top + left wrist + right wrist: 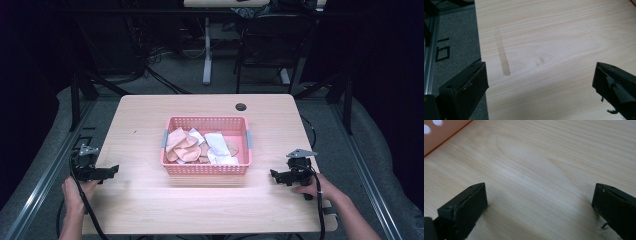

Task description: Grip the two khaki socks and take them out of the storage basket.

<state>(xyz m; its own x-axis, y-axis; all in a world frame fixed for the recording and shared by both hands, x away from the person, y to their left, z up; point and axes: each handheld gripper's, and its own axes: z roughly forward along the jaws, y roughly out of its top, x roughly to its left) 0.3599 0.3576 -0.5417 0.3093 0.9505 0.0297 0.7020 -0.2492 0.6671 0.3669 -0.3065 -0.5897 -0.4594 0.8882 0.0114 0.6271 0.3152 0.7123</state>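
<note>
1. In the high view, a light wooden desk point(150, 200) is seen from above, with a pink basket point(206, 170) placed near its middle. Folded cloths point(186, 145) in peach and white are held inside the basket, lying flat and overlapping. A small round dark hole point(241, 107) is set in the desk top behind the basket. The left gripper point(111, 171) is held at the desk's left edge by the left hand point(75, 192), well apart from the basket and pointed toward it; the right gripper point(275, 175) is held near the right edge by the right hand point(315, 187), also aimed toward the basket. A black cable point(89, 212) is trailed from the left gripper toward the bottom of the view. Whether the fingers are spread cannot be told at this size.

2. In the left gripper view, the two black fingers point(471, 85) are shown wide apart with nothing between them. Bare wood grain is seen below them, marked by a long pale streak point(502, 57). The desk's left edge and the grey floor point(456, 42) are seen beside the left-hand finger.

3. In the right gripper view, the fingers point(467, 205) are likewise held wide apart and empty above bare desk. A corner of the basket, blurred and orange-pink, is seen at the upper left point(439, 137), apart from the fingers.
</note>
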